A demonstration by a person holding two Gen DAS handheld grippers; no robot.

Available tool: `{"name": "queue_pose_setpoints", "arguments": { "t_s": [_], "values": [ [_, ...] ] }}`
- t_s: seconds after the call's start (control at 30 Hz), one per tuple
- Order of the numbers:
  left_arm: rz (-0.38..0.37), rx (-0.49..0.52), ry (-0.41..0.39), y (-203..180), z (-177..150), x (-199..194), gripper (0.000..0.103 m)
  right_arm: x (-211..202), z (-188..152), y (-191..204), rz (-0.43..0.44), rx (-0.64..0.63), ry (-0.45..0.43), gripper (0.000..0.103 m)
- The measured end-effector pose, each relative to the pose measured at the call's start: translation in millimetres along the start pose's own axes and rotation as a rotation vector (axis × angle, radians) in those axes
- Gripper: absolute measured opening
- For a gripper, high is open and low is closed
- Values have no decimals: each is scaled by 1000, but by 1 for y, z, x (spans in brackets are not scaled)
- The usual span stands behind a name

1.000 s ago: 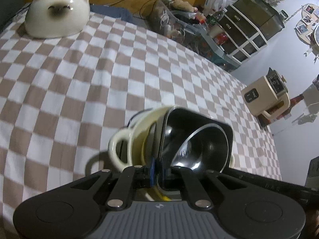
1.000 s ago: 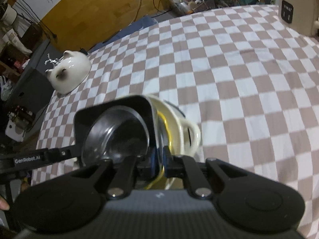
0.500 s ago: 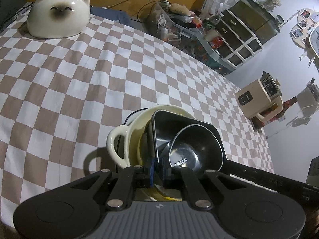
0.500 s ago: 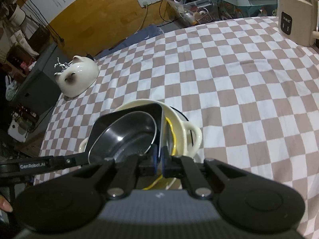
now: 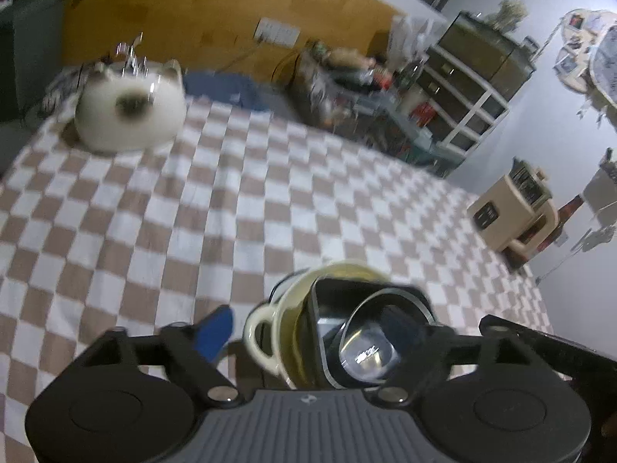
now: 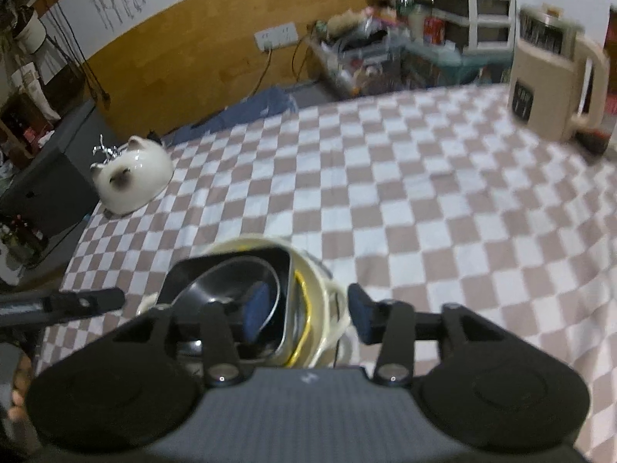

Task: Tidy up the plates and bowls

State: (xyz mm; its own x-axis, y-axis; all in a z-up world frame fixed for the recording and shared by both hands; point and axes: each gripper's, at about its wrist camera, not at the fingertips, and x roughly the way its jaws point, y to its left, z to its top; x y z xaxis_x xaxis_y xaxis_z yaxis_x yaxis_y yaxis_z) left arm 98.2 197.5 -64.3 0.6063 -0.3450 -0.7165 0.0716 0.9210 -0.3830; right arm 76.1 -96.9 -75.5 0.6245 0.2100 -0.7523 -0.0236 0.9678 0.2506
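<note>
Stack of dishes on checked tablecloth (image 5: 216,200), near front edge. Outermost: cream bowl (image 5: 287,332) with loop handles. Inside it: black square dish (image 5: 327,308). Inside that: round steel bowl (image 5: 366,351). Yellow rim visible between cream bowl and black dish in right wrist view.

Left gripper (image 5: 316,332): jaws opening, set wide, straddling the stack; blue pad clear of the cream handle, no pressing contact seen.

Right gripper (image 6: 306,314): jaws opening, one blue pad over the steel bowl, other outside the cream rim; no grip seen.

White cat-shaped jar (image 5: 129,110) at far corner, well apart. Beige kettle (image 6: 555,77) at far right edge.
</note>
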Motion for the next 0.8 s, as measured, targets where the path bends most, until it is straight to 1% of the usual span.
{"name": "queue_pose_setpoints", "arguments": {
  "t_s": [0.03, 0.07, 0.13, 0.17, 0.2, 0.23, 0.3, 0.37, 0.53, 0.63, 0.7, 0.8],
  "values": [
    [5, 6, -16, -3, 1, -5, 96, -4, 1, 1, -2, -7, -16, 68],
    [11, 11, -33, -7, 3, -11, 98, -10, 2, 3, -2, -14, -37, 71],
    [14, 13, -65, -13, 3, -21, 102, -21, 2, 6, -1, -26, -72, 85],
    [12, 13, -79, -16, 3, -27, 103, -27, 3, 8, 0, -34, -91, 89],
    [9, 12, -90, -19, 2, -33, 103, -31, 3, 11, -1, -41, -110, 97],
    [12, 13, -96, -21, 1, -37, 103, -37, 3, 13, -4, -49, -133, 103],
    [29, 19, -102, -27, -3, -47, 103, -49, -1, 16, -17, -60, -188, 103],
    [52, 30, -106, -33, -8, -57, 103, -59, -4, 14, -20, -68, -213, 103],
    [39, 42, -135, -42, -22, -78, 103, -81, -15, 11, -44, -76, -246, 103],
    [77, 27, -159, -48, -33, -89, 103, -96, -24, 9, -48, -93, -269, 103],
    [99, 22, -169, -53, -41, -96, 103, -102, -26, 7, -45, -97, -267, 103],
    [116, 40, -180, -60, -52, -106, 103, -116, -35, 1, -36, -93, -260, 103]
  ]
}}
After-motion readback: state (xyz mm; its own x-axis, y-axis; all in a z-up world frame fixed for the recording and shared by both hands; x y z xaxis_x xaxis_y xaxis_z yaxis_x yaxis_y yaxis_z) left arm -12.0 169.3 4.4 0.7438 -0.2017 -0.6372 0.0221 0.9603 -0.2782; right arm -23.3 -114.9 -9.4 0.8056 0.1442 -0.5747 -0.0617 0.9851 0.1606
